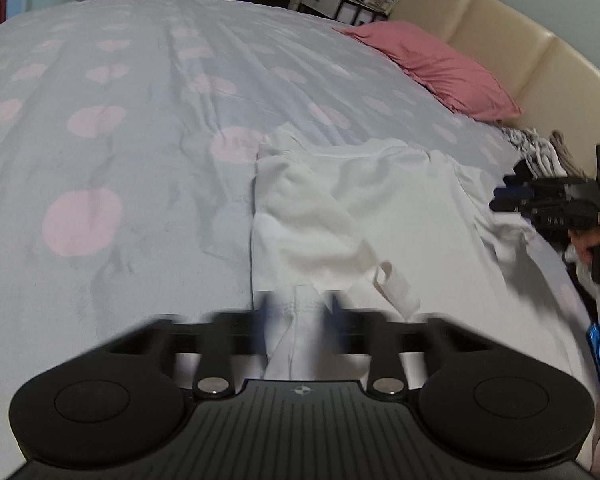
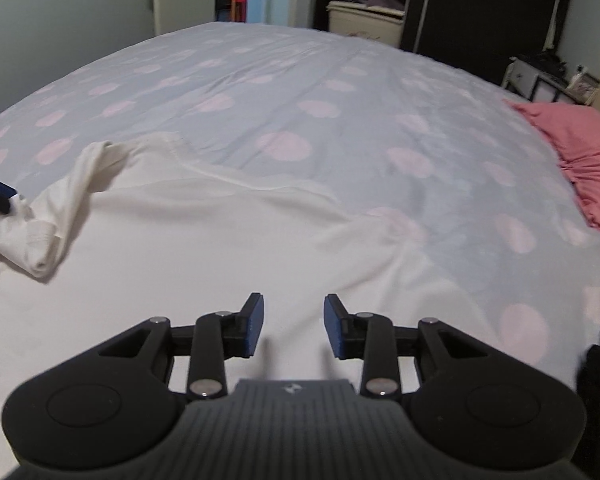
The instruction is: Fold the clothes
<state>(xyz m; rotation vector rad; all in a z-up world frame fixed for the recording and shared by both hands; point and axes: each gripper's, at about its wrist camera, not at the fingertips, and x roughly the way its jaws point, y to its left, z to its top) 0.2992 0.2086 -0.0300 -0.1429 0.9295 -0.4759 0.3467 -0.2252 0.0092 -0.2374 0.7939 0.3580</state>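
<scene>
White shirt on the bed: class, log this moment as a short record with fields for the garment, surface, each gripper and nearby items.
garment: white shirt, spread out and rumpled
surface: bedspread with pink dots
left gripper: blurred, white cloth between its fingers
right gripper: open over the shirt, holding nothing
nearby: pink pillow by the headboard
</scene>
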